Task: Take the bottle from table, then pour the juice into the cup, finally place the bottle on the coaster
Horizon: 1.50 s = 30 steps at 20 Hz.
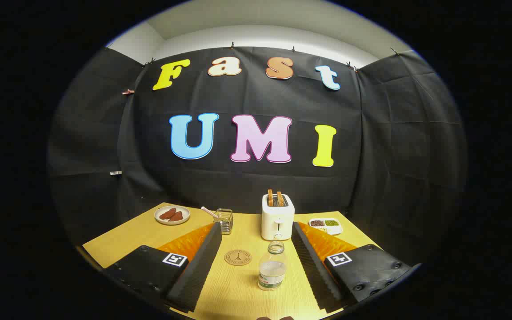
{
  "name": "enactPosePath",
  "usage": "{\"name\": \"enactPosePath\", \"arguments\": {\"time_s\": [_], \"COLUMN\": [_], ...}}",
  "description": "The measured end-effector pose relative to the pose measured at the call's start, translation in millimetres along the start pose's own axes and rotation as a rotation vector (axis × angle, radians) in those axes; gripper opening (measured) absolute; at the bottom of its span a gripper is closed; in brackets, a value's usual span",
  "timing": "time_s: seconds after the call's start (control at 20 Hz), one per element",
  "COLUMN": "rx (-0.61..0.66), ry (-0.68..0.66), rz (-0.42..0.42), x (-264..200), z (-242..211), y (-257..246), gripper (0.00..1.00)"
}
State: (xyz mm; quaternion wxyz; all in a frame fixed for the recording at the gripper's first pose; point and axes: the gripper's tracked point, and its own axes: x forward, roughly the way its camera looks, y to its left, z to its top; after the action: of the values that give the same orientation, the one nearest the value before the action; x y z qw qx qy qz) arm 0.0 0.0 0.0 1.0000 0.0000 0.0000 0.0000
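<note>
Gripper view, and we're looking down the length of a yellow wooden table (140, 233) that spreads across the lower half of the frame. Big picture first: everything sits in a loose arc, leaving an open lane down the middle, which looks arranged so the tool can come straight in.

Next in size, the gripper (256, 249) itself: its two ribbed black fingers (200, 262) splay wide apart at lower left and lower right, holding nothing. That spread reads as a setup for the grab, wide enough to straddle the target.

Centre of frame, behind the action, a white toaster (277, 218) with two slices standing up in it. It's not part of this job.

Now the star: the bottle (273, 269), lower centre, upright on the table between the fingers, nearer the right one and touching neither. It's clear plastic, cap off, mouth open, with pale liquid filling the lower part and a green-and-white label band near the base. Uncapped means it'll want a level carry.

Just left of it, near but apart, lies the round tan coaster (238, 257), bare. Further back on the left, the small glass cup (225, 221) holds a straw.

Smallest: a plate with brown food (172, 215) at mid-left and a little divided dish (326, 225) at mid-right.
</note>
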Motion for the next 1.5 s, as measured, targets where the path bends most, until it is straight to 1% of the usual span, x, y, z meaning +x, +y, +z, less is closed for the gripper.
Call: {"name": "enactPosePath", "arguments": {"time_s": [0.65, 1.0, 1.3, 1.5], "rx": [0.003, 0.001, 0.003, -0.001], "ry": [0.003, 0.021, 0.075, 0.102], "rz": [-0.004, -0.011, -0.014, 0.012], "x": [4.0, 8.7, 21.1, 37.5], "z": [-2.6, -7.9, -21.9, -39.6], "y": [5.3, -0.9, -15.7, -24.7], "gripper": [0.98, 0.98, 0.97, 0.98]}}
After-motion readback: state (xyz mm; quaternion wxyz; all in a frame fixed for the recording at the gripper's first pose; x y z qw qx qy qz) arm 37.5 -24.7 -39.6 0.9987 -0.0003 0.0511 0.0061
